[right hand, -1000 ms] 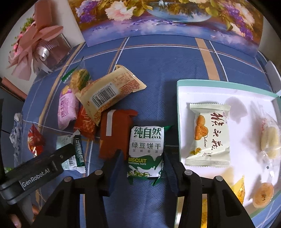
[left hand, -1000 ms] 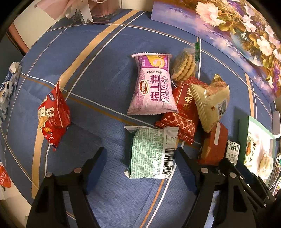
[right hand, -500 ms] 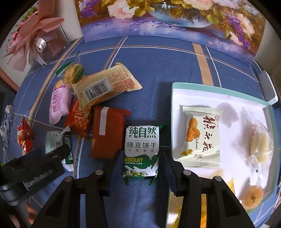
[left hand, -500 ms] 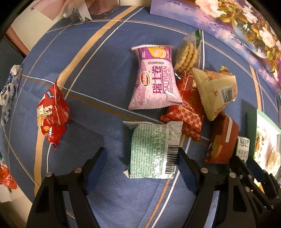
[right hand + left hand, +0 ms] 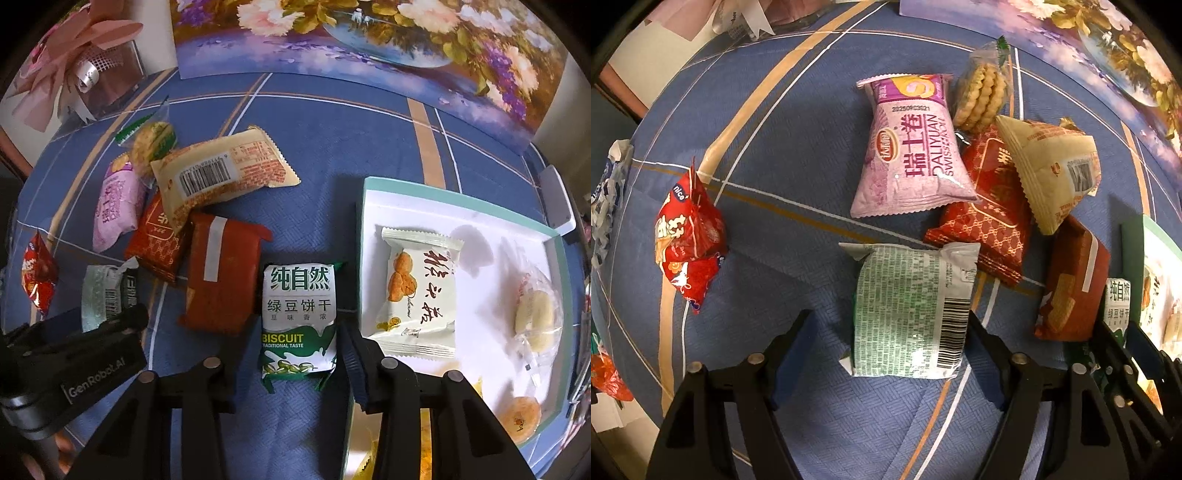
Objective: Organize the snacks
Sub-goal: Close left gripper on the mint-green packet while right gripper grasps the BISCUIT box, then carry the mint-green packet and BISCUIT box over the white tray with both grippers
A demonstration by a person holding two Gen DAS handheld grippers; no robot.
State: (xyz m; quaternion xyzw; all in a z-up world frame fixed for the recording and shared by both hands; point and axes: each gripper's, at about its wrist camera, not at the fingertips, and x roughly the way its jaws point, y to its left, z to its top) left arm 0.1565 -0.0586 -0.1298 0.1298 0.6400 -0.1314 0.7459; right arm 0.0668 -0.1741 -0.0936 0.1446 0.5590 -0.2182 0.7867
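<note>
Both packets [image 5: 908, 310] [image 5: 299, 317] lengthwise between open claws [image 5: 890, 354] [image 5: 291, 354]

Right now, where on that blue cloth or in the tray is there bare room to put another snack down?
Bare cloth lies between the red packet and the pink Swiss roll packet, and between the beige packet and the tray. The tray's white middle is bare too. It is crowded where the red, brown and beige packets overlap.

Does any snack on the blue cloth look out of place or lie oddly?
Yes. The red triangular packet lies alone at the far left, apart from the heap. In the heap the beige packet leans tilted across the red patterned packet. No packet looks torn or spilled.
</note>
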